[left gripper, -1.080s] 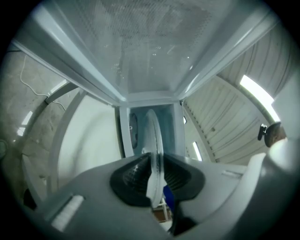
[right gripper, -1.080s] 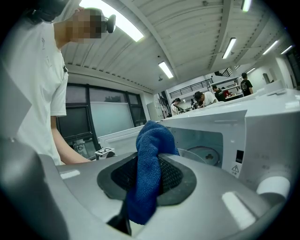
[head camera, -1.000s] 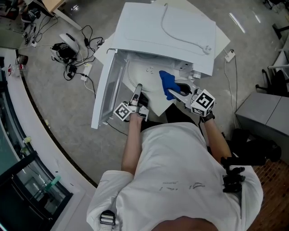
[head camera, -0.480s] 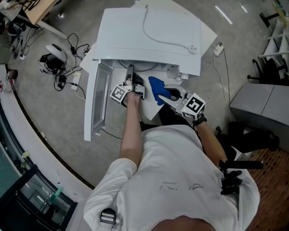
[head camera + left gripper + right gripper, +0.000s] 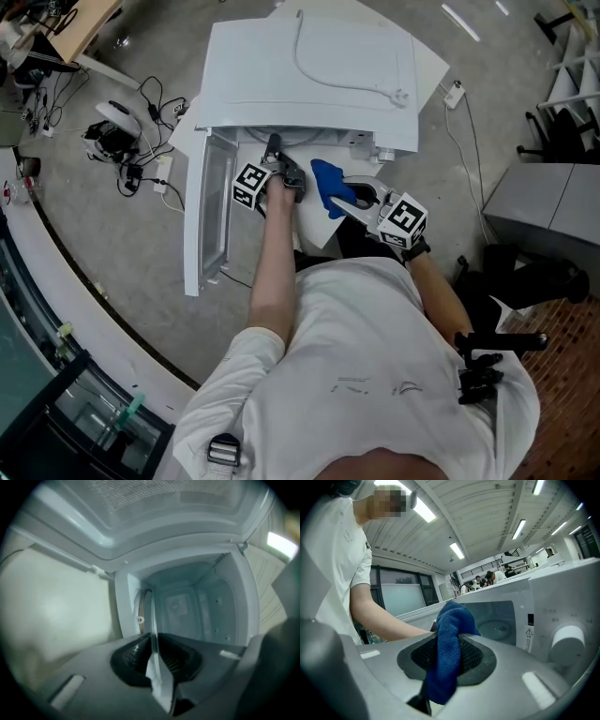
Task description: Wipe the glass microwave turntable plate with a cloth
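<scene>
My left tongs (image 5: 153, 638) just closed, clenched on glass plate (image 5: 158, 680) rim | right tongs (image 5: 448, 654) grasping cloth (image 5: 451, 630) | risk: thin-edge grip slips, plate drops.

Your cloth (image 5: 449, 639) is a blue, nappy microfibre, matt and soft-looking. The glass plate (image 5: 147, 613) is clear and smooth, with a shine along its rim. The microwave (image 5: 309, 75) casing is smooth white with a slight gloss.

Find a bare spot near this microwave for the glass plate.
The white microwave's flat top is bare left of the looped white cord. The grey floor between its open door and the curved white counter is free. Its mouth is crowded: arms, blue cloth, glass turntable plate.
</scene>
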`<state>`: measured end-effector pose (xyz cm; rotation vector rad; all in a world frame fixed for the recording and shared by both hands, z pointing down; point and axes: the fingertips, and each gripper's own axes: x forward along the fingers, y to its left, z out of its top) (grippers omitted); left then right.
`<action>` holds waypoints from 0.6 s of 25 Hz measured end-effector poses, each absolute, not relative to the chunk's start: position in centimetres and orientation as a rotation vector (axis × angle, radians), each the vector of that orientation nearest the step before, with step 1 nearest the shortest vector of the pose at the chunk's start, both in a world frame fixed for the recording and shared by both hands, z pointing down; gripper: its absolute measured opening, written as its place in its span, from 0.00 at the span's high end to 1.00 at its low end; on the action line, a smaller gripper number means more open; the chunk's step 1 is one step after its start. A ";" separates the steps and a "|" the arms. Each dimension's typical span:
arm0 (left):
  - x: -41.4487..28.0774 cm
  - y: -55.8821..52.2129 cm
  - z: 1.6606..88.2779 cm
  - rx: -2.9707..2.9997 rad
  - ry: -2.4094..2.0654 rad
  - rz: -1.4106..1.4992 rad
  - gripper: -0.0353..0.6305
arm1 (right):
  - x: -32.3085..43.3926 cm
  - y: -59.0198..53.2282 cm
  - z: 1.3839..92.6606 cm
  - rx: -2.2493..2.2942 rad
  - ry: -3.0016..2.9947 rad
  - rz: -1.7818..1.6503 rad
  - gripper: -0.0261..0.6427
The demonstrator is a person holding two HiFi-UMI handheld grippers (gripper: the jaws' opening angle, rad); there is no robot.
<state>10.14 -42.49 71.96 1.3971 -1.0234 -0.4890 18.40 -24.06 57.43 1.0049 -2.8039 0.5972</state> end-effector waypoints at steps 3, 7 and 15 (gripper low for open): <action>11.1 -42.5 71.7 1.514 -0.998 -0.315 0.71 | 18.0 -23.8 57.7 1.014 -2.801 0.617 0.81; 12.9 -42.1 70.4 1.688 -0.928 -0.097 0.45 | 17.5 -23.7 57.9 1.029 -2.807 0.624 0.81; 14.2 -38.5 71.6 2.131 -0.955 0.611 0.28 | 16.5 -23.5 57.6 1.047 -2.812 0.604 0.81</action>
